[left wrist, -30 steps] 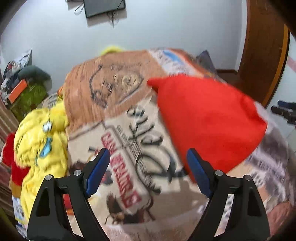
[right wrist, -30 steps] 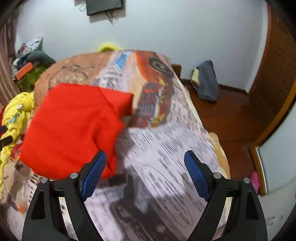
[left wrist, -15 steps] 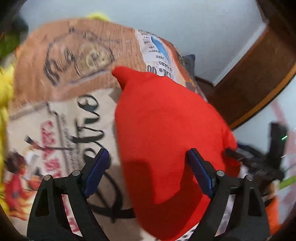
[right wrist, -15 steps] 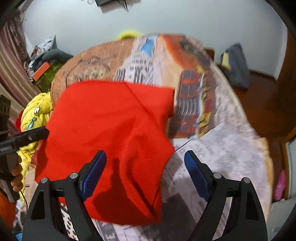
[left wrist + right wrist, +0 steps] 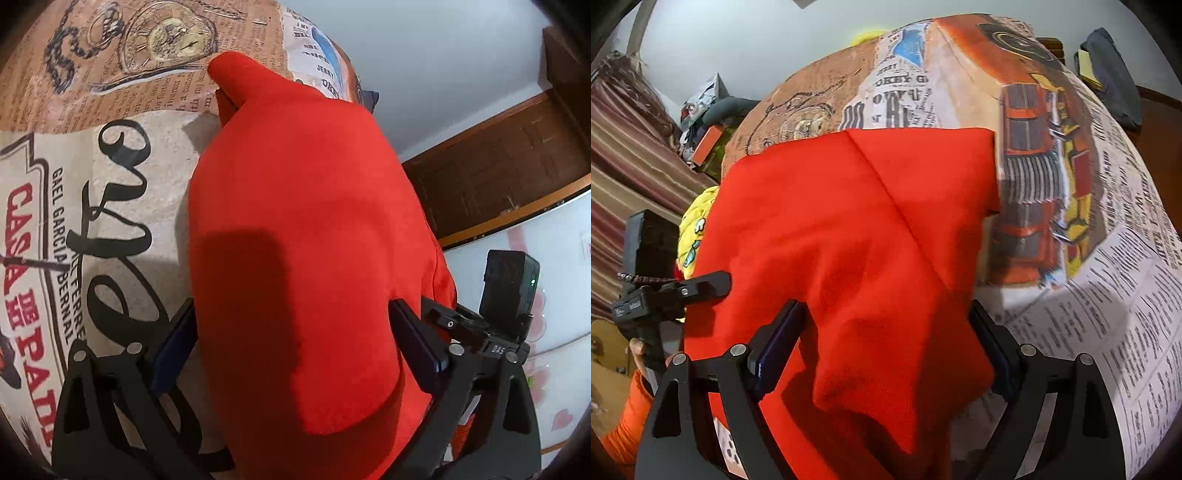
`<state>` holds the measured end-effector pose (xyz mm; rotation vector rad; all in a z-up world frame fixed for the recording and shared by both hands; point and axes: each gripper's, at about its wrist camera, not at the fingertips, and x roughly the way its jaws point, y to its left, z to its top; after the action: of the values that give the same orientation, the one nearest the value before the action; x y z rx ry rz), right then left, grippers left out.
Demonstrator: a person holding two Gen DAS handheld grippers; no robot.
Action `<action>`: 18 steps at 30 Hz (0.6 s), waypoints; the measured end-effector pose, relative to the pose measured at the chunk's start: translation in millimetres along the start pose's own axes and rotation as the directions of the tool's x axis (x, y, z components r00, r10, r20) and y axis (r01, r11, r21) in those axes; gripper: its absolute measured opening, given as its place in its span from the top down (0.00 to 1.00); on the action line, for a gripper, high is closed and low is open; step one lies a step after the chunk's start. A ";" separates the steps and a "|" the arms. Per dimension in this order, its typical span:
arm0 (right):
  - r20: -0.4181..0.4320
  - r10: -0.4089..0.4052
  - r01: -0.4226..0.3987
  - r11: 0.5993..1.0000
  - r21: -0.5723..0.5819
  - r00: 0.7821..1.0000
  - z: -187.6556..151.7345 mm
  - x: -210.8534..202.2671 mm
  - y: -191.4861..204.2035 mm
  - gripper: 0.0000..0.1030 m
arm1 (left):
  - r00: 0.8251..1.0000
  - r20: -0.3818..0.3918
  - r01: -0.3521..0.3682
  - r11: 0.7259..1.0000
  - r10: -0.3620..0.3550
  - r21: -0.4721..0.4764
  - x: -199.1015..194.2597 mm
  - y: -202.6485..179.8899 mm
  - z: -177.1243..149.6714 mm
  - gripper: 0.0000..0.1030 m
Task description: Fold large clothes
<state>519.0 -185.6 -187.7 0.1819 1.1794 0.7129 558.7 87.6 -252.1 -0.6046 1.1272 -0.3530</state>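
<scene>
Lying on the printed bedspread (image 5: pixel 122 177), the red garment (image 5: pixel 303 221) spreads between the wide-apart fingers of both the left gripper (image 5: pixel 295 339) and the right gripper (image 5: pixel 886 350); the left jaws have just been opening, and neither pair's pads visibly press the cloth. Readable on the bedspread are "CASA DE PAPEL" in red and "GAEL GARCIA BERNAL".
</scene>
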 end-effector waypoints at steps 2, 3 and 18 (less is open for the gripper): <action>-0.008 0.020 -0.020 1.000 -0.010 1.000 2.0 2.7 5.3 0.16 | 1.000 -0.011 -0.009 1.000 0.009 0.008 2.8 -5.1 -1.2 0.02; -0.013 0.031 -0.031 0.999 -0.012 0.999 3.7 3.6 6.2 0.16 | 1.000 -0.018 -0.012 1.000 0.012 0.009 5.7 -6.7 0.2 0.02; -0.006 0.091 -0.091 0.996 0.007 0.996 6.8 10.8 14.8 0.57 | 1.000 0.015 0.011 0.998 -0.012 0.068 4.1 -18.1 -1.6 0.27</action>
<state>521.1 -166.3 -186.2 0.2409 1.1852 0.7901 559.5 70.6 -244.4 -0.5531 1.0929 -0.3941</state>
